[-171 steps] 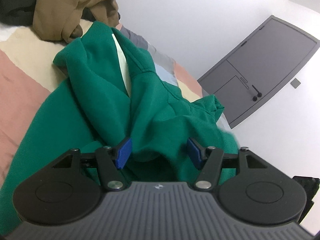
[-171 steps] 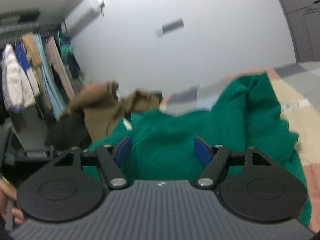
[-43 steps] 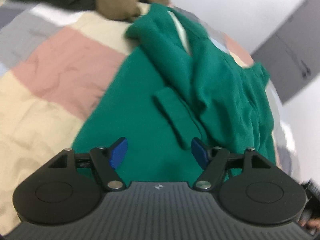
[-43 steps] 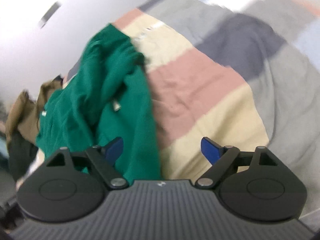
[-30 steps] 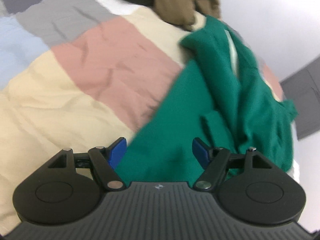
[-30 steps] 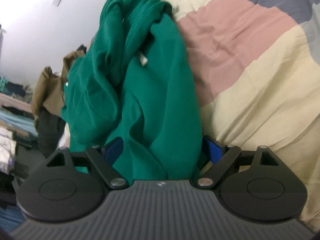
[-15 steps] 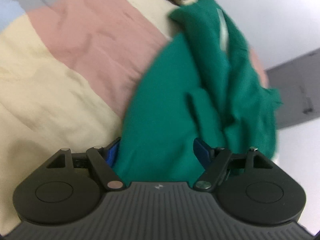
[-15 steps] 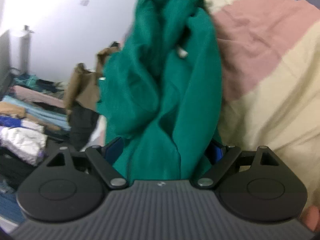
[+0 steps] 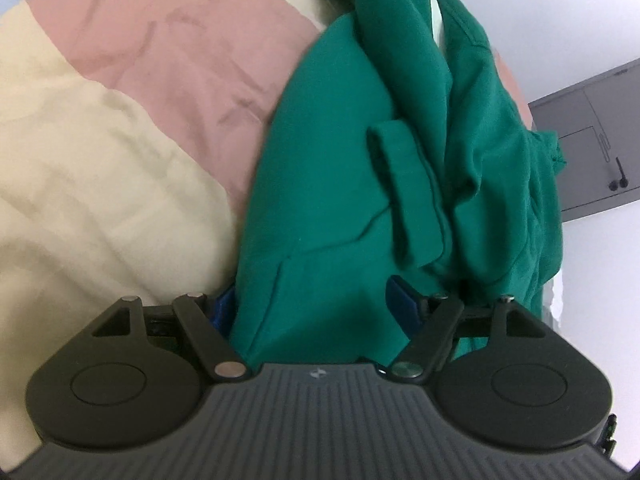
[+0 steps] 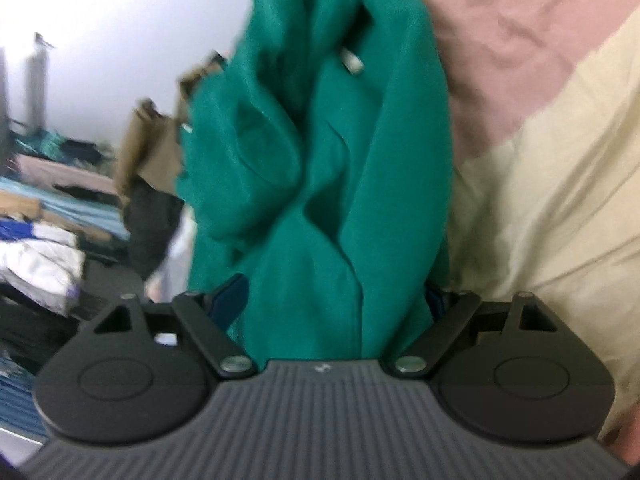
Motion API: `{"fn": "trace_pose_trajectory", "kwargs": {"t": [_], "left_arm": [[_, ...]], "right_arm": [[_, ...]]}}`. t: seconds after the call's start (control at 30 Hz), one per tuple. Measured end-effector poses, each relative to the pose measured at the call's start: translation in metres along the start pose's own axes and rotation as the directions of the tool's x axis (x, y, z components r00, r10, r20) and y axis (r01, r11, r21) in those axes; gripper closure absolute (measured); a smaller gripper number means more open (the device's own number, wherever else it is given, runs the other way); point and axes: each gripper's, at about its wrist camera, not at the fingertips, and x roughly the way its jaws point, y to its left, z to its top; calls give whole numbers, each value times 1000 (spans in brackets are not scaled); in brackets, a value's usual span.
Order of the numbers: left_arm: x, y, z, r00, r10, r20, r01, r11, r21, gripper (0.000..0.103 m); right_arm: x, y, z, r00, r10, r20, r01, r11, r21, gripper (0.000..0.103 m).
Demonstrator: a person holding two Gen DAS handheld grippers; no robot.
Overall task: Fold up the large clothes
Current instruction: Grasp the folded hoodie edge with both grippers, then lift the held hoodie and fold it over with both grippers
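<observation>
A green sweatshirt lies crumpled on a bed covered by a patchwork bedspread of pink and cream blocks. The garment is bunched lengthwise, with a cuffed sleeve folded over its middle. The left hand-held gripper has its blue pads standing apart, with the near edge of the sweatshirt filling the gap between them; the left pad is partly covered by fabric, and firm pressing on the cloth cannot be confirmed. The right hand-held gripper straddles the opposite end of the same green sweatshirt; its jaws are closing, with thick folds of fabric between the pads, the right pad largely hidden behind cloth. This view is blurred. A brown garment lies beyond the sweatshirt, and stacked clothing shows at the far left. A grey door is visible on the white wall in the left wrist view.
</observation>
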Motion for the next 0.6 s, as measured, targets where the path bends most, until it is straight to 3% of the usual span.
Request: {"fn": "trace_pose_trajectory", "kwargs": {"t": [0.07, 0.13, 0.17, 0.2, 0.27, 0.4, 0.6], "left_arm": [[-2, -4, -4, 1000, -9, -4, 9, 1000, 1, 29], [-7, -6, -7, 1000, 1, 1, -1, 1000, 18, 43], [-11, -8, -10, 1000, 6, 2, -6, 1000, 18, 55], [-14, -10, -11, 1000, 4, -1, -4, 1000, 19, 69], [-23, -8, -10, 1000, -24, 12, 25, 1000, -9, 87], [-57, -10, -10, 986, -158, 58, 159, 987, -25, 92], [-114, -32, -16, 944, -319, 85, 320, 947, 2, 93]], "right_arm": [[10, -2, 0, 996, -83, -27, 83, 997, -4, 57], [9, 0, 0, 992, -124, -13, 124, 992, -24, 77], [6, 1, 0, 994, -109, -5, 109, 994, -24, 84], [2, 4, -1, 996, -86, 6, 86, 996, -28, 85], [-12, 15, -1, 998, -51, 38, 53, 996, -68, 87], [-46, 31, 3, 992, 52, 114, -42, 995, -86, 89], [-95, 44, 5, 971, 176, 164, -160, 981, -108, 89]]}}
